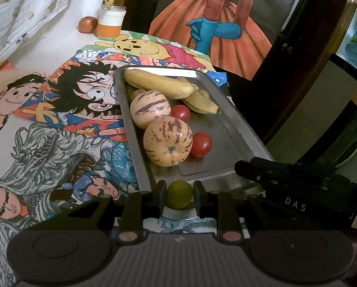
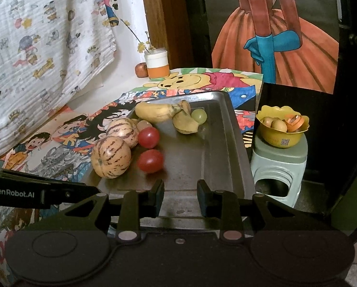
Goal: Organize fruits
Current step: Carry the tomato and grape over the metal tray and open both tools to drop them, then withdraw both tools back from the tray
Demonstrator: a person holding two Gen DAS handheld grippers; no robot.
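Observation:
A steel tray (image 1: 240, 131) (image 2: 228, 143) lies on the cartoon-covered table. It holds bananas (image 1: 159, 83) (image 2: 156, 112), two striped melons (image 1: 167, 141) (image 2: 111, 156), two red tomatoes (image 1: 201, 144) (image 2: 150, 160) and a green grape (image 2: 199, 115) at the far end. My left gripper (image 1: 179, 195) is shut on another green grape (image 1: 179, 194), held at the tray's near edge. My right gripper (image 2: 180, 197) is open and empty over the tray's near end. The right gripper's body (image 1: 286, 181) shows in the left wrist view.
An orange-and-white jar (image 1: 110, 21) (image 2: 157, 64) and a small reddish fruit (image 1: 87, 24) (image 2: 141, 69) stand at the table's back. A yellow bowl (image 2: 281, 126) of small fruits sits on a pale green stool (image 2: 277, 167) right of the table. Patterned cloth hangs at left.

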